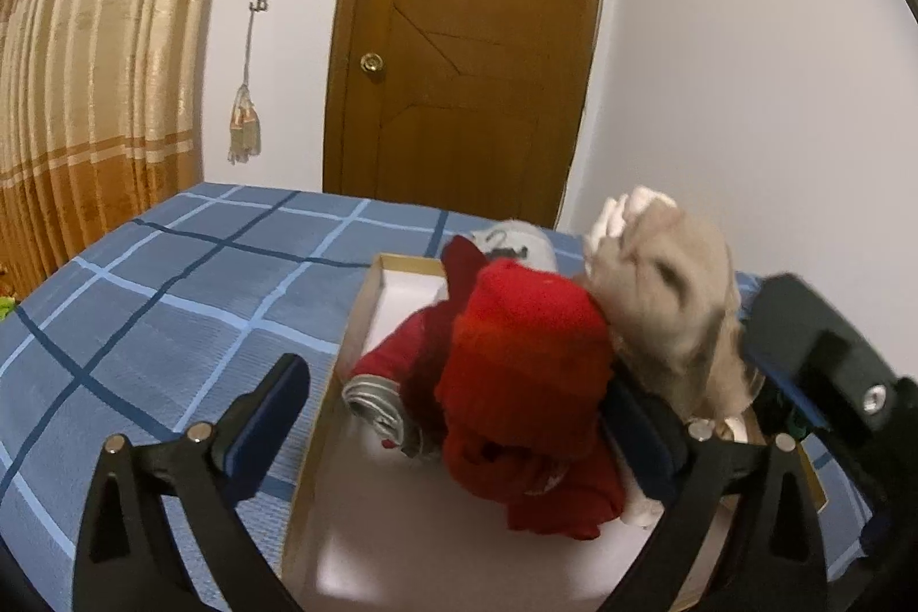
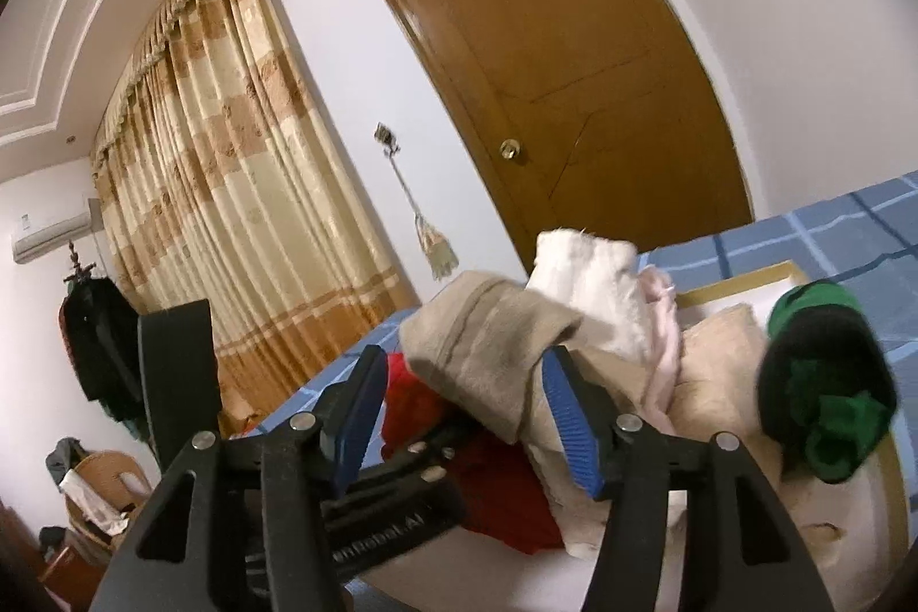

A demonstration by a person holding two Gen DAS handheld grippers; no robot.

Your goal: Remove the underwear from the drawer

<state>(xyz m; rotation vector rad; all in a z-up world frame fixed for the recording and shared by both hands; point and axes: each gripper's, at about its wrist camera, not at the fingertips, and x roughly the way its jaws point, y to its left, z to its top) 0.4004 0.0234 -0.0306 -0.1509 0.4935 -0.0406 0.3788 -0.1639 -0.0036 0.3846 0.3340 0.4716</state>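
Underwear lies heaped in the drawer (image 1: 367, 302), a shallow white-bottomed box with a pale wooden rim that rests on the blue checked bed cover (image 1: 172, 291). Nearest the left gripper (image 1: 453, 431) is a red pair (image 1: 516, 354), rolled into a lump with its grey waistband (image 1: 373, 402) poking out on the left. Beside it on the right sits a beige pair (image 1: 683, 302), blurred in the left wrist view. The right wrist view shows more: a white piece (image 2: 591, 291) on top of the beige pair (image 2: 487, 354), and a green and black pair (image 2: 820, 382) further right.

The left gripper's jaws stand spread wide. The red lump sits between them against the right-hand finger, but the left-hand finger is clear of it, so nothing is pinched. The right gripper (image 2: 459, 411) stands about half open; a fold of the beige cloth drapes between its fingers, and the pads do not seem to press on it.

To do the pick well, I would settle on one garment per gripper. The red lump looks too bulky to take whole, so closing on a loose fold or the waistband should hold better than squeezing the roll. The beige fold already lies in the right gripper's gap; pushing a little deeper before closing would give more cloth to bite. Lifting straight up, clear of the drawer rim, should keep neighbouring pieces from dragging along.
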